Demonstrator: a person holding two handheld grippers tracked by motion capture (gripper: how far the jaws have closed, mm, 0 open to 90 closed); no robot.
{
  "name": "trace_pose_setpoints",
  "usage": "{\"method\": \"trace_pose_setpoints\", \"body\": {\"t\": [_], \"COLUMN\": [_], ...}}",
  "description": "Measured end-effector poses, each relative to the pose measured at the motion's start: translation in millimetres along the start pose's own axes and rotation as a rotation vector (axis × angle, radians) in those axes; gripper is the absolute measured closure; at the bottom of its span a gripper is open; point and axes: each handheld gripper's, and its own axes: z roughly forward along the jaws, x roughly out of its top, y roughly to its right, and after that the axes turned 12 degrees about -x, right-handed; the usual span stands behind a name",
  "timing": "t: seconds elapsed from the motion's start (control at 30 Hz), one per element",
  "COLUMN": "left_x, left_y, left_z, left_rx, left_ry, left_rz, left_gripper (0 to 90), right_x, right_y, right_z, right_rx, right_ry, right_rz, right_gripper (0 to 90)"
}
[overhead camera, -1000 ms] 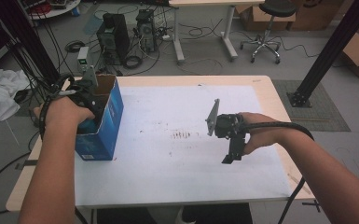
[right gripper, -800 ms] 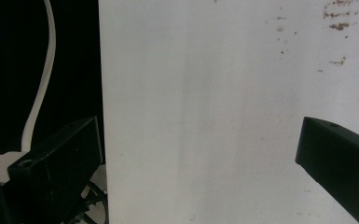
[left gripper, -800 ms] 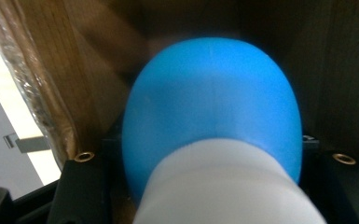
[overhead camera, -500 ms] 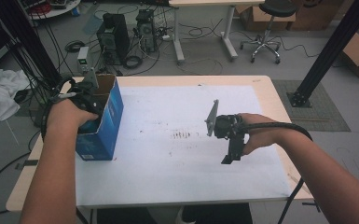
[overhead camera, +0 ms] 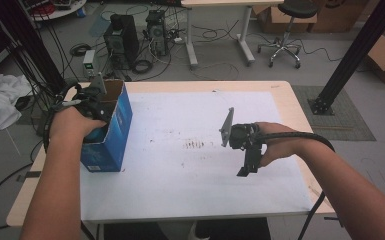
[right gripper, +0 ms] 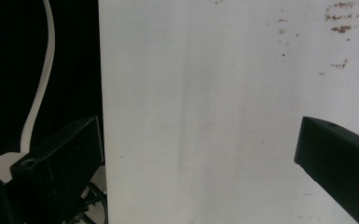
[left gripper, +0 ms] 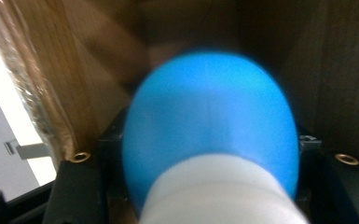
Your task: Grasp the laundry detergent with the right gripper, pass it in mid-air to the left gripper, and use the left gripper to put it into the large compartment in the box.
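- The left gripper point(overhead camera: 96, 107) sits inside the open top of the blue cardboard box point(overhead camera: 111, 135), which stands at the left edge of the table point(overhead camera: 285, 92), partly on the white sheet point(overhead camera: 190, 165).
- In the left gripper view, a blue and white object point(left gripper: 210, 140), rounded and blurred, lies between the jaws, deep among the box's brown inner walls.
- Those jaws have just been opening a little; whether the pads press on the object or have let it go cannot be told.
- Compared with a second ago, the left hand point(overhead camera: 72, 122) is in the same place at the box, and the box has not shifted.
- The right gripper point(overhead camera: 246, 167) hangs over the right half of the sheet, pointing down and towards the person, just as in the earlier frames.
- In the right gripper view, its jaws stand wide apart with nothing between them, only the bare white sheet and a few brown specks point(right gripper: 338, 21) behind.
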Motion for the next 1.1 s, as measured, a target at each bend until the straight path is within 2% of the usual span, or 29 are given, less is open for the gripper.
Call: {"method": "trace_pose_setpoints", "body": {"t": [0.33,0.7,1.0,1.1], "left_x": [0.4,-0.8,-5.2,-6.7], "left_y": [1.6,5.3,8.3,9.4], "left_z": [-4.8,-17.9,-27.1,-30.5], "left_rx": [0.007,0.013,0.014,0.022], "left_ry": [0.006,0.027,0.044,0.046], "left_rz": [0.000,0.007,-0.005,0.003], "left_gripper": [32.7,32.3,27.8,27.1], "right_x": [-0.9,-3.0,-4.3,-4.2], "right_y": [-0.2,0.3,-0.2,-0.5], "right_z": [1.7,2.4,2.8,2.8], "right_rx": [0.003,0.002,0.002,0.002], "right_ry": [-0.001,0.004,0.007,0.009], "right_rz": [-0.001,0.002,0.003,0.002], "right_gripper": [0.7,0.7,0.7,0.8]}}
